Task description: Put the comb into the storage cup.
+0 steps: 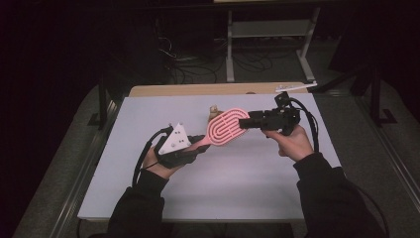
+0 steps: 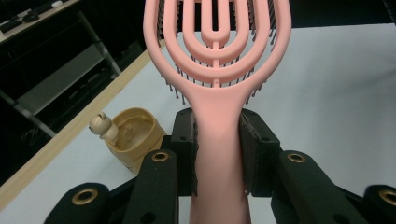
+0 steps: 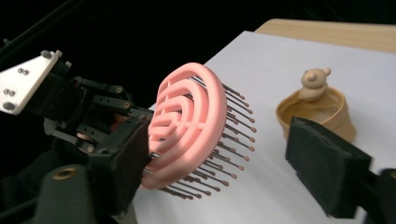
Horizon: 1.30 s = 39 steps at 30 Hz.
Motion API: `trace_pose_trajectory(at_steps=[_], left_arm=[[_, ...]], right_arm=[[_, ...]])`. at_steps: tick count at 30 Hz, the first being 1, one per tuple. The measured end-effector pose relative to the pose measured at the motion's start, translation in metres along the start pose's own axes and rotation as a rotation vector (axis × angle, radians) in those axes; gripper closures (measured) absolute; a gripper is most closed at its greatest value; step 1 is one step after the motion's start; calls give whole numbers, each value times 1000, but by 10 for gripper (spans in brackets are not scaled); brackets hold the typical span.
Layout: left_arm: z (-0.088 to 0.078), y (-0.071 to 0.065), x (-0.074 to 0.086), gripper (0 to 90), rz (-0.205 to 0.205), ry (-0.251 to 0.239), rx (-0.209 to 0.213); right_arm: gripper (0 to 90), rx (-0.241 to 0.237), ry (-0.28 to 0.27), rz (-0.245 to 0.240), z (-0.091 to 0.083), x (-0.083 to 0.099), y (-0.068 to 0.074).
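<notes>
A pink vented hairbrush hangs above the white table, bristles facing the far side. My left gripper is shut on its handle; in the left gripper view both pads clamp the handle just below the head. My right gripper comes in from the right, level with the tip of the head. In the right gripper view the brush head sits between its jaws. The left pad is close against the brush's back, while the right pad stands well off the bristle tips.
A small tan cup with a bear figure on its rim stands on the table just behind the brush. A wooden strip runs along the far edge, with a white object at its right end. Cables and a metal rack lie beyond.
</notes>
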<state>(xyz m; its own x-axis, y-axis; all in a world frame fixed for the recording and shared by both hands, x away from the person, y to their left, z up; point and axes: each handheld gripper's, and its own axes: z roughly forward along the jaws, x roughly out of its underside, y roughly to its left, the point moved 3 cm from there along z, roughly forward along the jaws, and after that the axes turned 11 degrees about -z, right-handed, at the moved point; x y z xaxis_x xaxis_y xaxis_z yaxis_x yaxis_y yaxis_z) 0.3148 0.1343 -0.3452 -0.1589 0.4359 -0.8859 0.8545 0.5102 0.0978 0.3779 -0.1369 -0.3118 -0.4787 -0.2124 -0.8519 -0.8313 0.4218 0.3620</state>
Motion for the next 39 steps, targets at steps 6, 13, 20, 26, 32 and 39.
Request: trace_pose_trajectory(at_steps=[6, 13, 20, 26, 32, 39], left_arm=[[1, -1, 1, 696, 7, -5, -1], [1, 0, 3, 696, 8, 1, -7], [4, 0, 6, 696, 10, 7, -4], [7, 0, 7, 696, 6, 24, 4], [6, 0, 10, 696, -9, 26, 14], [7, 1, 10, 695, -22, 28, 18]], right_arm=[[383, -93, -39, 108, 3, -3, -2], [498, -106, -19, 225, 7, -2, -8], [540, -131, 22, 287, 10, -2, -10], [596, -184, 26, 290, 10, -7, -5], [624, -204, 47, 262, 11, -16, 6], [628, -187, 82, 223, 11, -27, 15]])
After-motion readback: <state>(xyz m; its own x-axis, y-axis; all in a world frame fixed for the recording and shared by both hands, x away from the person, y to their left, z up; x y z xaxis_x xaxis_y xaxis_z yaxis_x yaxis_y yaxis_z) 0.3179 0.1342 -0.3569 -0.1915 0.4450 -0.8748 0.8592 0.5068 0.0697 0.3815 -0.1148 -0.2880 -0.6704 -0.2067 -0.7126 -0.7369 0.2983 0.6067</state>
